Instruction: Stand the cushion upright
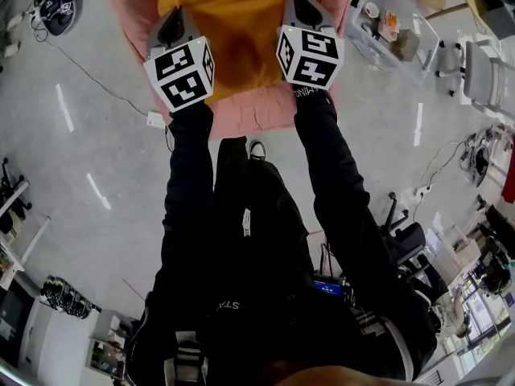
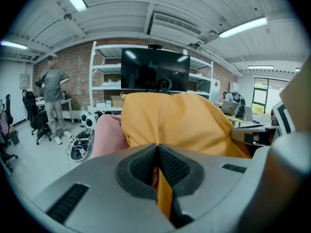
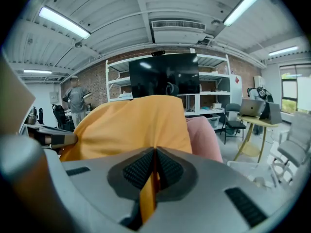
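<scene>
The left gripper (image 2: 158, 165) and the right gripper (image 3: 154, 171) each have their jaws clenched on a fold of the orange cushion (image 1: 233, 22), one on either side of its near edge. The cushion lies over the pink seat (image 1: 257, 112), whose front edge shows below it in the head view. Its bulk rises ahead of both grippers. Whether it rests on the seat I cannot tell. In my judgement the grasp is done; propping the cushion on edge and letting go are not yet done.

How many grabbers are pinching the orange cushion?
2. The left gripper pinches the cushion at its left side, and the right gripper pinches it at its right side. No other gripper is in view.
</scene>
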